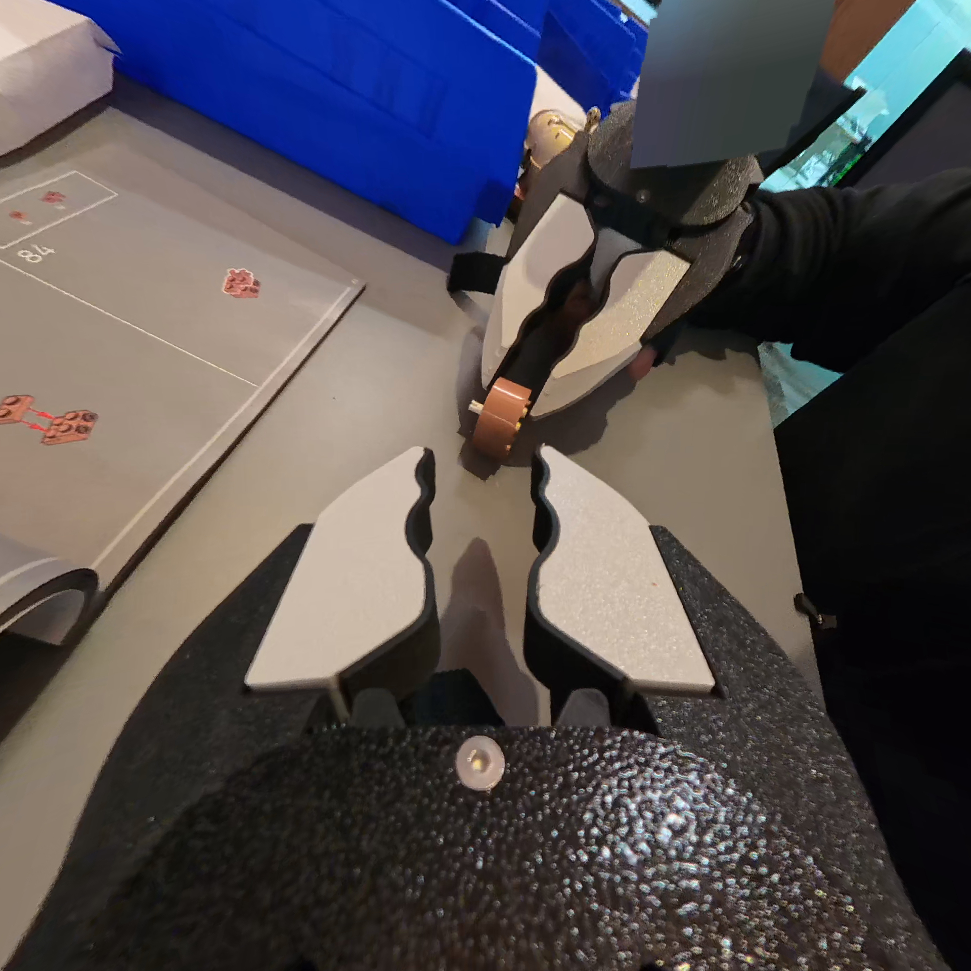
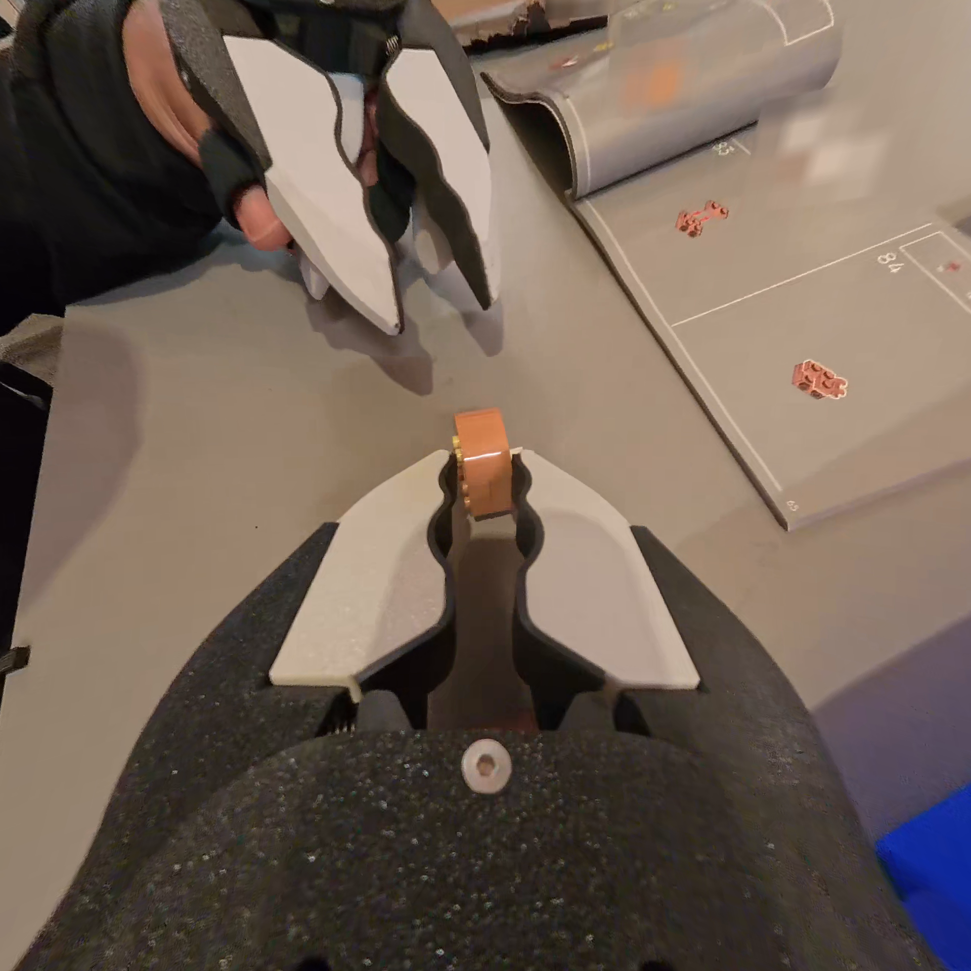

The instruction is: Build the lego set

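My right gripper (image 2: 481, 458) is shut on a round brown brick piece (image 2: 484, 465) with small yellow studs on one side, and holds it on edge just above the grey table (image 2: 262, 446). The left wrist view shows the same piece (image 1: 498, 420) pinched between the right gripper's fingertips (image 1: 517, 404), with a small white peg (image 1: 475, 406) sticking out of its side. My left gripper (image 1: 483, 465) is open with nothing between its fingers. Its tips point at the brown piece from a short way off without touching it. It also shows in the right wrist view (image 2: 441, 315).
An open grey instruction booklet (image 1: 157, 326) with brick pictures lies on the table; it also shows in the right wrist view (image 2: 788, 315). Blue bins (image 1: 341, 94) stand at the back, with a white box (image 1: 47, 68) beside them. A person's black sleeve (image 1: 867, 262) reaches in. Across from one pair of fingers to the other is roughly 5 centimetres.
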### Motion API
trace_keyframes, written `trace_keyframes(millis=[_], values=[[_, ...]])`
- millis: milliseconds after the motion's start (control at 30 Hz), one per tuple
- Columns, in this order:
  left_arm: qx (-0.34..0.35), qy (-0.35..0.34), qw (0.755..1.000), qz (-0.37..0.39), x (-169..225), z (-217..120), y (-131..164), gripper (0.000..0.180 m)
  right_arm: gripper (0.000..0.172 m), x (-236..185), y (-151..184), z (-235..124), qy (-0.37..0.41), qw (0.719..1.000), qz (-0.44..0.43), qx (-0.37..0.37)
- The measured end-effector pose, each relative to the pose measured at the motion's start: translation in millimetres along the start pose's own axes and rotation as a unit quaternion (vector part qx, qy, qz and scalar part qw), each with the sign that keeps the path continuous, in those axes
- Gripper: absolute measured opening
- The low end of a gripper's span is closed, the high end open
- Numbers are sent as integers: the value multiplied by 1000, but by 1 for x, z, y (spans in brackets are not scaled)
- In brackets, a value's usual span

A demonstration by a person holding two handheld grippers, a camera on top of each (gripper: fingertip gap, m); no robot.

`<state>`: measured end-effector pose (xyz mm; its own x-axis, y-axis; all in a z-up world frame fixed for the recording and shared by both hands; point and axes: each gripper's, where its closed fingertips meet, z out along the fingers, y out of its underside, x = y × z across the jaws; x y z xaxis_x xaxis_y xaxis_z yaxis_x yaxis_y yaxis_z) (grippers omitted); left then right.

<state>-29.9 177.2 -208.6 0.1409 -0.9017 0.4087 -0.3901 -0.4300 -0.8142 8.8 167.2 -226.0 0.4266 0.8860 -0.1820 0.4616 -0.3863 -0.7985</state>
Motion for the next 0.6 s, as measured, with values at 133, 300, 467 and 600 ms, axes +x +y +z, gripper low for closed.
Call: trace_keyframes(millis=[133,300,467,600], values=[[-14,-6,1000,19,2,2,4,34,20,0,6,2,7,1000,-6,-18],[-20,-12,999,34,2,2,5,34,20,-2,9,4,8,999,-20,-27],[-11,-22,998,58,1,2,2,34,29,-4,4,0,0,1000,-24,-3],[37,-30,995,90,3,-2,-13,34,32,-6,-3,-7,-8,999,-25,37]])
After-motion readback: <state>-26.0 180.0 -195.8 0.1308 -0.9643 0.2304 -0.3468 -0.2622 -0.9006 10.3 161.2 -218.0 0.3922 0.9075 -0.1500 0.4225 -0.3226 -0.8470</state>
